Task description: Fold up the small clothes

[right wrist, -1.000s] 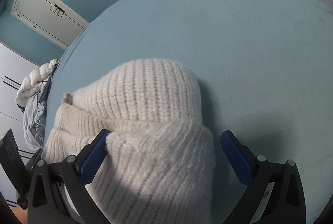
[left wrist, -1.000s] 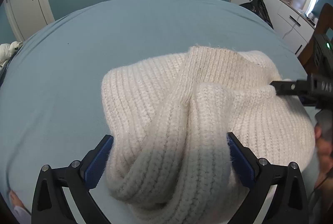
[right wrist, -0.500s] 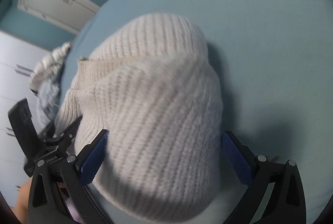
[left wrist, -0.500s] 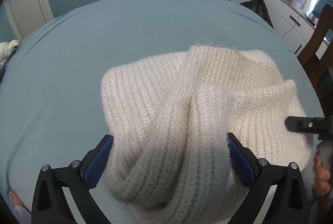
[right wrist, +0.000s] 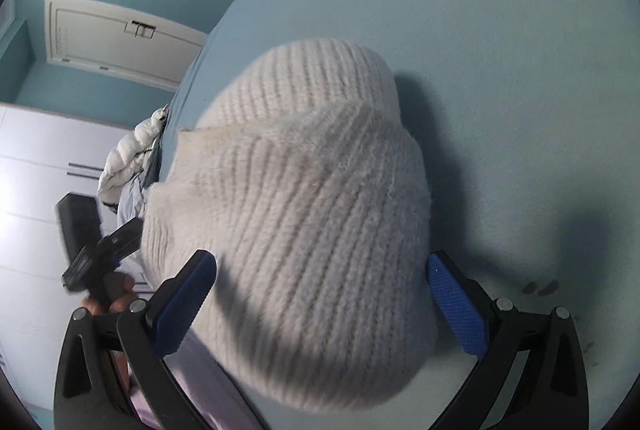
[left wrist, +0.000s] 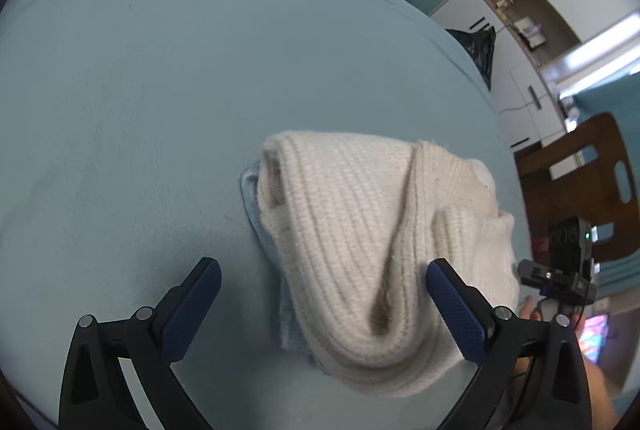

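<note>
On the light blue bed sheet lies the cream knitted garment, bunched into a thick, uneven bundle near the right side of the bed as the left wrist view shows it, and under its left edge a strip of pale blue cloth shows. The left gripper has its two blue-padded fingers spread wide and holds nothing; the right pad is touching or almost touching the knit, while the left pad stands over bare sheet. The right gripper is also spread wide with nothing clamped, and the rounded end of the garment fills the space between its fingers, though I cannot tell if the pads touch the wool. In the left wrist view the right gripper is seen just beside the far right end of the bundle, with a hand behind it. My judgement is that the step in hand is a pause between folds: the garment is already gathered on itself but not yet flat or neat. The next move probably calls for each gripper to close on an edge of the knit, not on the thick middle, and to take only the upper layer. The wool looks soft and heavy, so a loose pinch could slip, and the blue cloth under it could be caught by mistake.
</note>
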### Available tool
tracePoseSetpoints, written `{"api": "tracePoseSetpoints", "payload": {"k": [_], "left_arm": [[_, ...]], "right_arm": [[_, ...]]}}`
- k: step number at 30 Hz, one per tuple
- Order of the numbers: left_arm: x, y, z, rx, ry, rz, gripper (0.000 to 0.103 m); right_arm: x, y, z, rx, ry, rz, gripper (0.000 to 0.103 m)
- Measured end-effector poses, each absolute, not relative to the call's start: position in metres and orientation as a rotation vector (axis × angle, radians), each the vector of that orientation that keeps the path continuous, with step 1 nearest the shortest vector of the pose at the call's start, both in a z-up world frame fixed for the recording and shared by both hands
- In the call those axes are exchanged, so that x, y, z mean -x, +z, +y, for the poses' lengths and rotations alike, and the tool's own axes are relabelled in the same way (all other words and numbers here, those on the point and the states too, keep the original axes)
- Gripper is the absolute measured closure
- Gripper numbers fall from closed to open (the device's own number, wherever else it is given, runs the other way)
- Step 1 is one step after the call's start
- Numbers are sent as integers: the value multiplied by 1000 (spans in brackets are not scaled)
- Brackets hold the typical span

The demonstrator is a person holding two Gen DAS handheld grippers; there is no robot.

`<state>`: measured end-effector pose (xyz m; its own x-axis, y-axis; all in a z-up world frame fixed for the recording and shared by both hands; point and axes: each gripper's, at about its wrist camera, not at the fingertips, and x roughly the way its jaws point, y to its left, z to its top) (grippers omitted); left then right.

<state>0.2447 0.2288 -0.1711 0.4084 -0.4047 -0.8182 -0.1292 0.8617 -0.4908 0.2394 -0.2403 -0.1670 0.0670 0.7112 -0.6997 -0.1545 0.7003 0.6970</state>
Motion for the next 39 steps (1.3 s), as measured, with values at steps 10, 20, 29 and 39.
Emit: {"api": "tracePoseSetpoints", "payload": {"k": [10,20,29,39], "left_arm": [[-255,-261,220,867,-371,1229,0],[-264,-265,187,848,-397,1275,5],[-265,-253,170,794,-379,1230,23],[-292,-209,166,797,-434,1082,29]], "right_arm": [[-246,-189,-277,-648,777,1440,1],[-256,-211,-260,-613,866,1513,1],[-257,-261,-238,-911,989,1632,0],[-264,-208,-190,-674,965,1449,1]]}}
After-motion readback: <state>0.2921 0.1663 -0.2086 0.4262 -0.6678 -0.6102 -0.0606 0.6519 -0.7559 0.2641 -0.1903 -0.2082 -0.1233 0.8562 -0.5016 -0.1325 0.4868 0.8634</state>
